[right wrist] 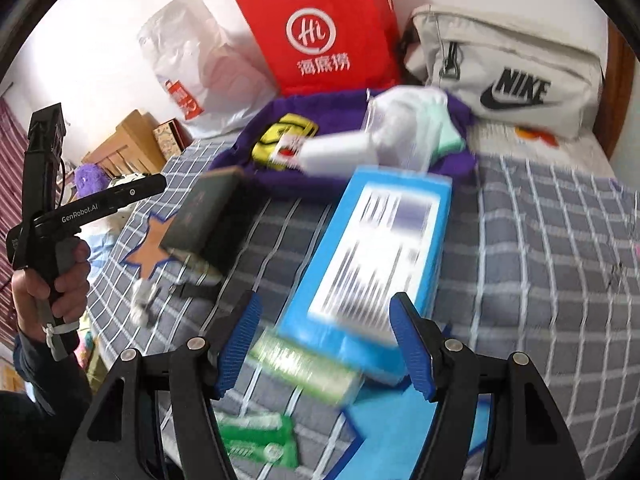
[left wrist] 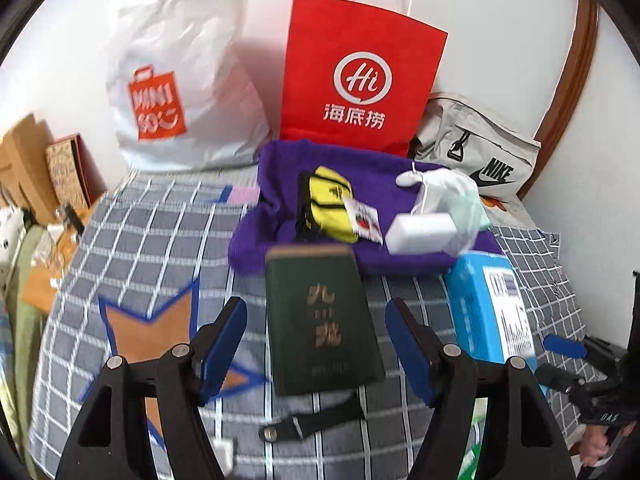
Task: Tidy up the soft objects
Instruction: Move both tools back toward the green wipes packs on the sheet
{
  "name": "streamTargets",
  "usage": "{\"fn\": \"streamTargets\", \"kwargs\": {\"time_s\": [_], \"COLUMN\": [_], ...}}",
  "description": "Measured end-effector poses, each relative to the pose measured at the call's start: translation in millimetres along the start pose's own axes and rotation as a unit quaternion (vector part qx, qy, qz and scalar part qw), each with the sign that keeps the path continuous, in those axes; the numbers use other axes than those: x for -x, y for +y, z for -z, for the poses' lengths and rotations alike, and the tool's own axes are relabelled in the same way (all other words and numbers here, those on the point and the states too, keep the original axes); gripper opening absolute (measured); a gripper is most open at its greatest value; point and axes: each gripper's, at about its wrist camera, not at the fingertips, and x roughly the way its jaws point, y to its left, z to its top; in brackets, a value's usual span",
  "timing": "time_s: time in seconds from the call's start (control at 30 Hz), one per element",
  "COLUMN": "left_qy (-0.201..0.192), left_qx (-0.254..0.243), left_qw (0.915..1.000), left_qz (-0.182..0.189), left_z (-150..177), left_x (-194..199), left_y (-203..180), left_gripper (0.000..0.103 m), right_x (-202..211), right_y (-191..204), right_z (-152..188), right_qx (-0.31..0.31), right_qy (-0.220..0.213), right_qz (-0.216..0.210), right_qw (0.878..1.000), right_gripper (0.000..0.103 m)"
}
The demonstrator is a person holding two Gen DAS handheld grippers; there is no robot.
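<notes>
Left wrist view: the left gripper (left wrist: 316,350) hangs over a grey checked bedspread (left wrist: 168,232), its blue-padded jaws wide apart and holding nothing. A dark green box (left wrist: 320,320) with gold Chinese characters lies on the bedspread between and beyond the tips, untouched. Toward the head edge of the bed a purple towel (left wrist: 280,216) carries a yellow pouch (left wrist: 332,204), a white sponge block (left wrist: 420,232) and a white glove (left wrist: 440,184). Behind it stand a red paper bag (left wrist: 360,76) printed "Hi" and "海底捞", a white plastic bag (left wrist: 180,80) with an orange "MINI" logo, and a grey "NIKE" bag (left wrist: 480,148). A blue box (left wrist: 484,304) with a printed label lies beside the right fingertip.

Right wrist view: the right gripper (right wrist: 326,340) points steeply down, jaws likewise well open and empty, the blue box (right wrist: 372,248) lying beyond them, its label blurred. Only here show a green striped packet (right wrist: 304,364) near the left finger, a second green packet (right wrist: 260,436) below, and a hand (right wrist: 52,280) gripping a black handle marked "GenRobot.AI". The purple towel (right wrist: 460,160) sits near the bed's far edge.
</notes>
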Motion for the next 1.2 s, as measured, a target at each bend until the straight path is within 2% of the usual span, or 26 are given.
{"fn": "streamTargets", "kwargs": {"time_s": [0.07, 0.1, 0.17, 0.27, 0.4, 0.6, 0.83, 0.9, 0.97, 1.07, 1.2], "left_qy": [0.004, 0.005, 0.004, -0.004, 0.009, 0.027, 0.049, 0.056, 0.06, 0.06, 0.063], "left_qx": [0.0, 0.0, 0.0, 0.004, 0.008, 0.0, -0.014, -0.018, -0.019, -0.024, -0.038], "left_qw": [1.0, 1.0, 1.0, 1.0, 0.9999, 0.9995, 0.9984, 0.9979, 0.9976, 0.9969, 0.9962], "left_qz": [0.001, 0.0, -0.001, 0.003, -0.005, -0.014, 0.023, 0.029, 0.029, 0.044, 0.046], "left_z": [12.0, 17.1, 27.2, 40.5, 55.8, 76.6, 88.8, 89.0, 89.0, 88.7, 87.0], "left_x": [3.3, 4.7, 9.4, 14.9, 9.3, 1.5, -14.9, -21.3, -27.8, -35.1, -46.7], "left_y": [3.0, 4.5, 8.5, 16.0, 27.0, 41.6, 38.3, 36.2, 35.0, 32.4, 27.5], "left_gripper": [0.07, 0.07, 0.07, 0.07, 0.07, 0.07, 0.07, 0.07, 0.07, 0.07, 0.07], "right_x": [1.0, 1.8, 0.7, -5.0, -19.1, -38.0, -50.2, -54.6, -54.6, -49.6, -39.5], "right_y": [6.7, 9.7, 14.6, 24.0, 32.3, 37.3, 34.3, 31.9, 29.9, 29.7, 30.8], "right_z": [12.8, 18.5, 28.0, 39.9, 48.1, 51.6, 49.5, 50.0, 51.2, 52.7, 53.6], "right_qx": [0.003, 0.006, -0.001, -0.011, -0.026, -0.056, -0.1, -0.106, -0.105, -0.09, -0.059], "right_qy": [-0.002, -0.005, -0.002, 0.0, -0.006, -0.004, -0.016, -0.011, -0.015, -0.021, -0.019], "right_qz": [0.028, 0.045, 0.059, 0.059, 0.1, 0.105, 0.125, 0.126, 0.124, 0.12, 0.101], "right_qw": [1.0, 0.999, 0.998, 0.998, 0.995, 0.993, 0.987, 0.986, 0.987, 0.988, 0.993], "right_gripper": [0.079, 0.081, 0.082, 0.083, 0.083, 0.083, 0.083, 0.078, 0.074, 0.073, 0.072]}}
